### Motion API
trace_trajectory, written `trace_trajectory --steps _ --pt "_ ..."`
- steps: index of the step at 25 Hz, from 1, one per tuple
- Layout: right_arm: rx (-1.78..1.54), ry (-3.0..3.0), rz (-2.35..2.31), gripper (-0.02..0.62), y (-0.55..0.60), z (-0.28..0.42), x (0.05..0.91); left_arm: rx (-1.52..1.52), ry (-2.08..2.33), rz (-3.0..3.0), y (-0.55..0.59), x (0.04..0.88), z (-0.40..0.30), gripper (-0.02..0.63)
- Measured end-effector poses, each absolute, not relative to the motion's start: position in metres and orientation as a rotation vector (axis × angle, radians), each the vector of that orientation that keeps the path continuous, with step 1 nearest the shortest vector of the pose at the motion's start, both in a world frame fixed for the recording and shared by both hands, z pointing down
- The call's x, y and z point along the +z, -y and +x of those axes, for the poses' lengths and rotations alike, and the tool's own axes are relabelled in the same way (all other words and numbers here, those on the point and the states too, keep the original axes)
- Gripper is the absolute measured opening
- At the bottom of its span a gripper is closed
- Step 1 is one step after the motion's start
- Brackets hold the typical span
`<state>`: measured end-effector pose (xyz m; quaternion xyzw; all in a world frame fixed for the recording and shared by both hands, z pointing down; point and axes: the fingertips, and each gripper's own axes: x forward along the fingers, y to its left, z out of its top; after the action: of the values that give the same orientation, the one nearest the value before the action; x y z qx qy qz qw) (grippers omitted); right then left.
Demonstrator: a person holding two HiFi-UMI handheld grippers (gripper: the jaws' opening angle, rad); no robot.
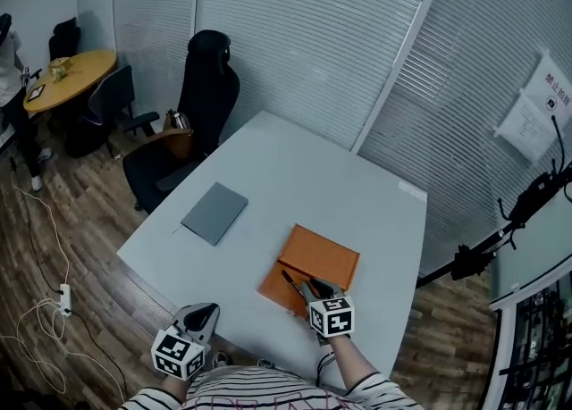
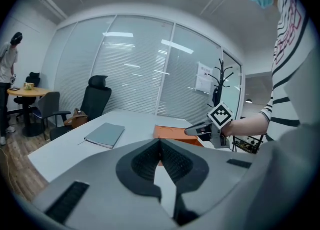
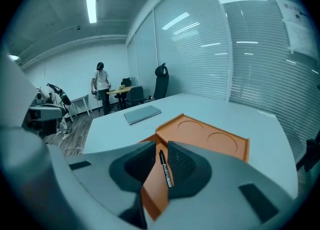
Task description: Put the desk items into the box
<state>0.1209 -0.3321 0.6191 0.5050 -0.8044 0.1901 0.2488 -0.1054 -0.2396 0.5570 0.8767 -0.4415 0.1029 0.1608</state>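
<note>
An orange box (image 1: 318, 258) lies open on the white table (image 1: 295, 176). It also fills the middle of the right gripper view (image 3: 206, 136). My right gripper (image 1: 310, 289) hangs over the box's near corner. A black pen (image 3: 165, 168) runs lengthwise between its narrowly parted jaws, against the right finger. The pen's tip (image 1: 288, 278) sticks out past the fingertips. A grey notebook (image 1: 215, 213) lies flat to the left of the box. My left gripper (image 1: 202, 316) is shut and empty, held back beyond the table's near edge.
A black office chair (image 1: 198, 104) stands at the table's far left corner. Glass walls with blinds run behind the table. A round wooden table (image 1: 70, 78) with a person beside it is far left. Cables (image 1: 45, 310) lie on the wooden floor.
</note>
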Motion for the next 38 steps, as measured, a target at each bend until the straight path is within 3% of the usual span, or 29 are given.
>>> trace_trajectory --steps 13,38 --pt "0.412 2.318 1.625 0.041 0.275 0.139 0.537 0.316 1.035 2.625 0.252 0.556 -0.062 0.023" --pt "0.477 2.225 1.772 0.026 0.207 0.160 0.538 0.346 0.817 2.721 0.258 0.553 -0.026 0.023"
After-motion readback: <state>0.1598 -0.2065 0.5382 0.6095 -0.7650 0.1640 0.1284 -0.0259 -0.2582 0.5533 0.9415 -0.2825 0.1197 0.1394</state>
